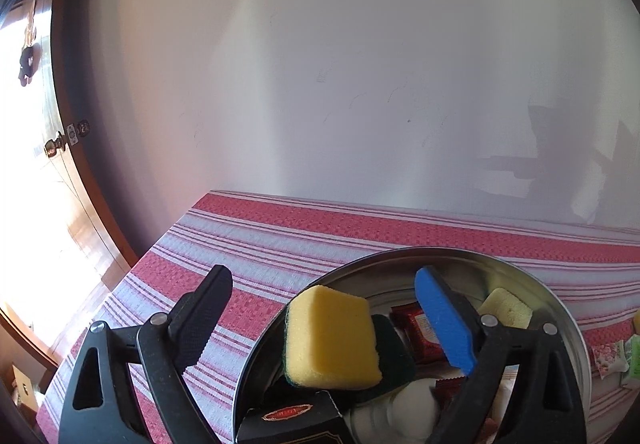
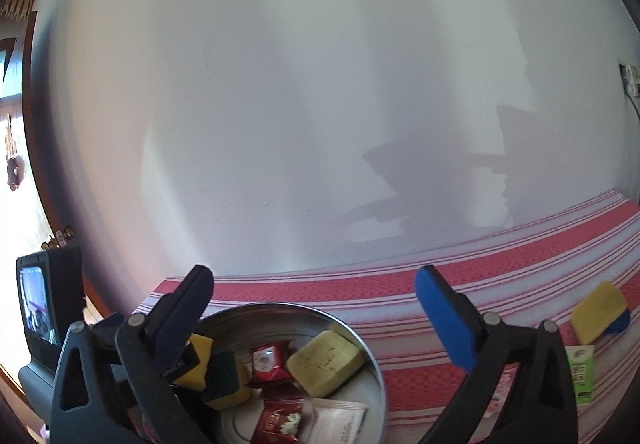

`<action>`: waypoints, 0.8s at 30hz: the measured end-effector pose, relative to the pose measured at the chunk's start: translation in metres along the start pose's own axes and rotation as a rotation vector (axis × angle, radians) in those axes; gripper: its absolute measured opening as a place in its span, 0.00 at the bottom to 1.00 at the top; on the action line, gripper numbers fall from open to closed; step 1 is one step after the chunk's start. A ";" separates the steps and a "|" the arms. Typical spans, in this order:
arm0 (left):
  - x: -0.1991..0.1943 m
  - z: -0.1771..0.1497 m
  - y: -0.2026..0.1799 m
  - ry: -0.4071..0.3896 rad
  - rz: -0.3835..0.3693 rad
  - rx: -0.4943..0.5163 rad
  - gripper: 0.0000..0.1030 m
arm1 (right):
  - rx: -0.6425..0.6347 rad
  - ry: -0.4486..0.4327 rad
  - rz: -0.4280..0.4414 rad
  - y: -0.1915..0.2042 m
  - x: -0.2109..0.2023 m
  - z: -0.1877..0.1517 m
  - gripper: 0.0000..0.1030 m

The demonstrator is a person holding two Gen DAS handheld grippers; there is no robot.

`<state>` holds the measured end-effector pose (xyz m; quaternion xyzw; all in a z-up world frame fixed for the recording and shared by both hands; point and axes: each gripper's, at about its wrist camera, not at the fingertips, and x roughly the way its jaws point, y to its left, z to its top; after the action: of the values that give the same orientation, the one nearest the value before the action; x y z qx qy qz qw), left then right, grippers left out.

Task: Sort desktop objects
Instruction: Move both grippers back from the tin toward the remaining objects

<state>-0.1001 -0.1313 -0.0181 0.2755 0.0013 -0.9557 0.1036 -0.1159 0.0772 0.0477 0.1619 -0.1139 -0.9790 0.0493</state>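
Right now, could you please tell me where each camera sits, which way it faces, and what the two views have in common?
Left wrist: rides the open left gripper, looking forward over the round metal tin, where a yellow-and-green sponge lies between its fingers, toward the white wall.
Right wrist: rides the open right gripper, looking over the red-striped tablecloth, with the left gripper's body at its left.
Shared: the tin, its sponges and red sachets, tablecloth and wall.

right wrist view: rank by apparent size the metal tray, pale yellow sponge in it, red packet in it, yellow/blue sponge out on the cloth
1. metal tray, largest by far.
2. pale yellow sponge.
3. yellow/blue sponge; it lies farther from the camera, so its true size may match the pale one.
4. red packet, smallest, though close to the yellow/blue sponge.
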 end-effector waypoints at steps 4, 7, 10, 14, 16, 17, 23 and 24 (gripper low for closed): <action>-0.008 -0.003 0.000 -0.028 -0.046 -0.058 0.92 | -0.041 -0.049 -0.071 -0.010 -0.014 -0.008 1.00; -0.017 -0.006 -0.007 -0.064 -0.089 -0.063 0.92 | -0.071 -0.061 -0.122 -0.022 -0.021 -0.012 1.00; -0.027 -0.010 -0.018 -0.128 -0.104 -0.030 0.92 | -0.078 -0.053 -0.154 -0.037 -0.025 -0.017 1.00; -0.039 -0.018 -0.037 -0.191 -0.132 0.033 0.92 | -0.093 -0.032 -0.189 -0.055 -0.028 -0.024 1.00; -0.049 -0.023 -0.051 -0.238 -0.142 0.074 0.92 | -0.102 -0.029 -0.210 -0.064 -0.030 -0.027 1.00; -0.054 -0.027 -0.055 -0.256 -0.155 0.088 0.92 | -0.105 -0.026 -0.220 -0.069 -0.031 -0.029 1.00; -0.076 -0.046 -0.090 -0.308 -0.229 0.184 0.92 | -0.106 -0.002 -0.302 -0.111 -0.041 -0.039 1.00; -0.080 -0.050 -0.098 -0.310 -0.251 0.202 0.92 | -0.100 0.002 -0.312 -0.118 -0.043 -0.041 1.00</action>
<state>-0.0277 -0.0172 -0.0235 0.1319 -0.0759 -0.9873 -0.0452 -0.0686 0.1894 -0.0048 0.1757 -0.0382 -0.9791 -0.0951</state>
